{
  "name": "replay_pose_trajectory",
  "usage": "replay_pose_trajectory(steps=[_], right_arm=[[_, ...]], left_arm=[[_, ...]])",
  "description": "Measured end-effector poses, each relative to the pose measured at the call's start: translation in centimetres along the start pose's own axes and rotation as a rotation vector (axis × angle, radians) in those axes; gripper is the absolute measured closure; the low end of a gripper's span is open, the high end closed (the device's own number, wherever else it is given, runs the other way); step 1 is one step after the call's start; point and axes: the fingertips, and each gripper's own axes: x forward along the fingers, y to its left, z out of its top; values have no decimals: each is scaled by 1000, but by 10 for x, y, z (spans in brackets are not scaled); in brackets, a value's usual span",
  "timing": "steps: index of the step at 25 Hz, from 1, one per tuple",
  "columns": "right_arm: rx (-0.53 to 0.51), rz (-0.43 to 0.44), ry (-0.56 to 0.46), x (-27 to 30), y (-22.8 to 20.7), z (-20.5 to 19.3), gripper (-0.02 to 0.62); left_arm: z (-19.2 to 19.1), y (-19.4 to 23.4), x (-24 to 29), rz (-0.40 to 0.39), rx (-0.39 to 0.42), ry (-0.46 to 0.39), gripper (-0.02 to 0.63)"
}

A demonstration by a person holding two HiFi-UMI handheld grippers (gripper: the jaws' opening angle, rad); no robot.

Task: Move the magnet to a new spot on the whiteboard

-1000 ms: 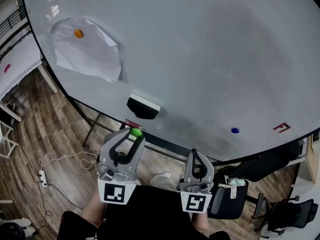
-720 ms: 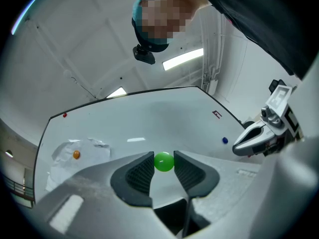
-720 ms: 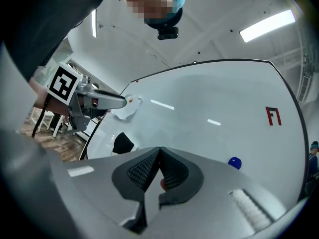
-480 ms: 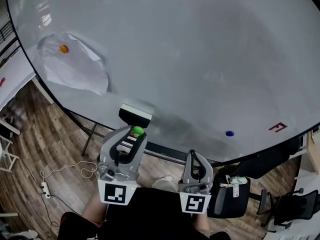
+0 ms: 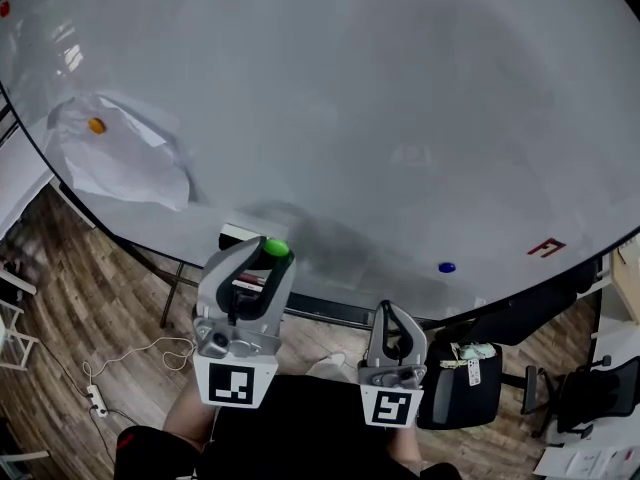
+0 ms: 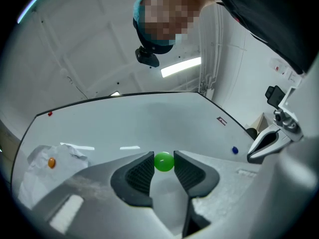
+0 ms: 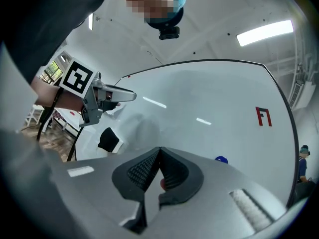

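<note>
A small green ball magnet (image 5: 276, 248) sits between the tips of my left gripper (image 5: 268, 260), which is shut on it just in front of the whiteboard's (image 5: 380, 98) lower part. In the left gripper view the green magnet (image 6: 164, 162) is pinched between both pads (image 6: 143, 169), with the board behind it. My right gripper (image 5: 388, 313) is lower and to the right, shut with nothing in it; its tips (image 7: 159, 151) meet. A blue magnet (image 5: 446, 267) sticks to the board at the lower right.
A crumpled sheet of paper (image 5: 120, 158) is pinned at the board's left by an orange magnet (image 5: 96, 125). A red magnet (image 5: 4, 9) sits at the far left. A black-and-white eraser (image 5: 238, 235) rests by the tray, and a red F mark (image 5: 546, 247) is at the right. Cables and a chair (image 5: 590, 393) are on the wooden floor.
My left gripper has risen toward the board with the green magnet and now partly covers the eraser. The right gripper has hardly shifted. The board has slid left in the head view.
</note>
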Motion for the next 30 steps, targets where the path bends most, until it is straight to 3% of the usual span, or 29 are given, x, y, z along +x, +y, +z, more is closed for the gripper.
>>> replay_pose_trajectory(steps=[17,30], right_arm=[[53,-16,5,2,-27,-7,594],[80,-6,41,0,-32,-26,594]], left_arm=[[21,-8,52,-18,19,-42,474],[10,-13,82,-10,44,-16,474]])
